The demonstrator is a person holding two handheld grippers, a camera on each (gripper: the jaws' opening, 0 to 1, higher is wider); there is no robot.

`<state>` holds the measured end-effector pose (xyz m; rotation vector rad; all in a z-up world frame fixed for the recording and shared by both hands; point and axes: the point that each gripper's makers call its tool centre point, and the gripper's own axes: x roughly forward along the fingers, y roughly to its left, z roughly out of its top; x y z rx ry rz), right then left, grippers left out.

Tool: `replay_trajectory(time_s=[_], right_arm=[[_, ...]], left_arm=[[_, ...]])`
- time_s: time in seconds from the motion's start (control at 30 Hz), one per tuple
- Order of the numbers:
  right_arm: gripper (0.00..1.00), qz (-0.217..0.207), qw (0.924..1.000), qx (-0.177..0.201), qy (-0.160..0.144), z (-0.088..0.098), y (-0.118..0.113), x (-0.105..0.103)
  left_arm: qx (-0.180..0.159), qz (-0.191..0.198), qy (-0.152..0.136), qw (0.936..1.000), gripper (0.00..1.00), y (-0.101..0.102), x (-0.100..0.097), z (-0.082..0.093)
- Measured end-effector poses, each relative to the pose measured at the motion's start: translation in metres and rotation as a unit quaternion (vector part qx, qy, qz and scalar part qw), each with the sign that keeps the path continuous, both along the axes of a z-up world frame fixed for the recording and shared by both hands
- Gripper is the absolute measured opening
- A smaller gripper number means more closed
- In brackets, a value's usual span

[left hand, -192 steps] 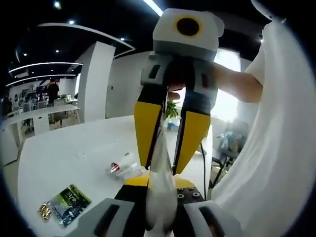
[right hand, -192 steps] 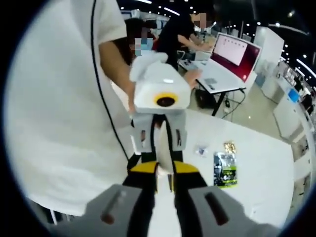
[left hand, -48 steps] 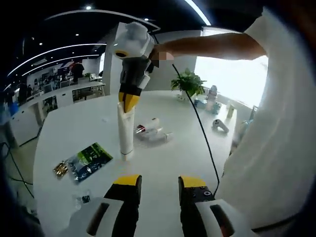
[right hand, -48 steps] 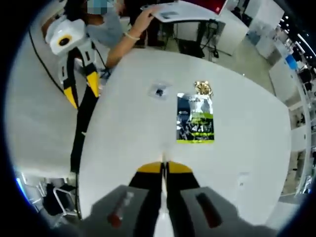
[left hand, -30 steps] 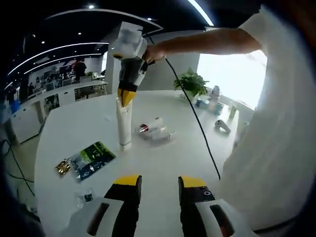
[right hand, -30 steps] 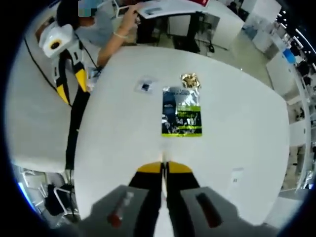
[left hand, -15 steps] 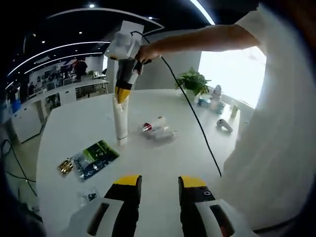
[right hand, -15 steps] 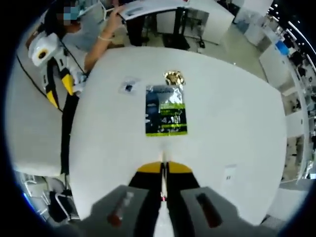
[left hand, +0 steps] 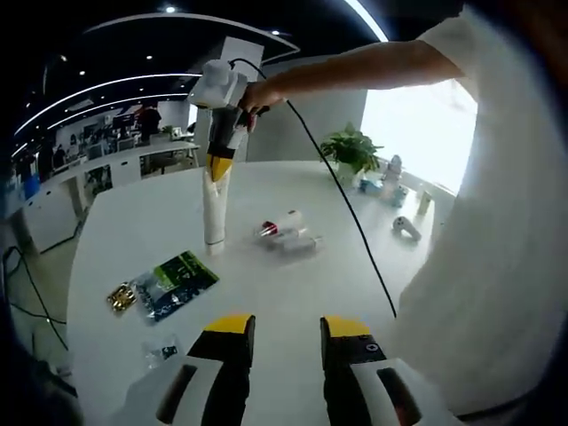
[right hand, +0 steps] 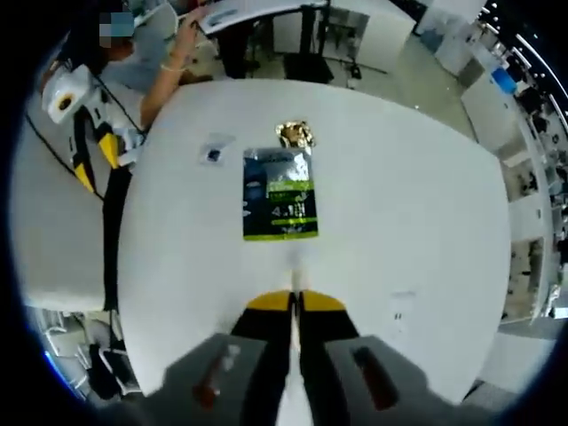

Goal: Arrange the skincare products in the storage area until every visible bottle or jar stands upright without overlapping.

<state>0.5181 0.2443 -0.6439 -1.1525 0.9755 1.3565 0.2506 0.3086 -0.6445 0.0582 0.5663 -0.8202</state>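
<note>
A broad round white worktop spans the middle of the left gripper view, in an open office with dark ceiling, strip lights, white desks at the left edge and a bright window at the right. A leafy green potted plant stands at the worktop's far edge, right of centre, with small items beside it (too small to identify).

The tall white squeeze tube stands upright, cap down, in the upper left of centre of the left gripper view. The right gripper, white-bodied with yellow-tipped fingers, comes down from above in the person's hand and pinches the tube's flat top end; in the right gripper view its own yellow fingers are clenched on that thin white edge at bottom centre.

Just right of the tube lies a small white bottle with a red band on its side, and a clear slim bottle lies touching it. Left of centre lies a flat green-and-black foil pouch, a crumpled gold wrapper at its end, and a small clear packet nearer the camera.

The left gripper hangs at the bottom centre of its own view, its fingers parted and holding nothing, well apart from the tube.
</note>
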Motion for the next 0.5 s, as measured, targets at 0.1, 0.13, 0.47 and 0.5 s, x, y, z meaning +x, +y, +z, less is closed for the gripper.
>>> replay_trajectory(time_s=[0.1,0.13,0.47,0.5], right_arm=[[0.01,-0.005,1.0,0.001,0.006,-0.0003,0.0004,-0.0006],[0.02,-0.005,1.0,0.0,0.006,-0.0006,0.0009,-0.0007],[0.05,-0.015,0.9999,0.004,-0.004,-0.0009,0.0063,0.0034],[0.05,-0.017,0.9998,0.004,-0.002,-0.001,0.0064,0.0037]], left_arm=[[0.0,-0.002,0.001,1.0,0.31,-0.0013,-0.0004,-0.0005],[0.001,-0.003,0.0,1.0,0.31,-0.0018,-0.0007,-0.0005],[-0.002,-0.002,-0.001,1.0,0.31,-0.0051,-0.004,0.0001],[-0.001,-0.002,-0.001,1.0,0.31,-0.005,-0.0045,0.0]])
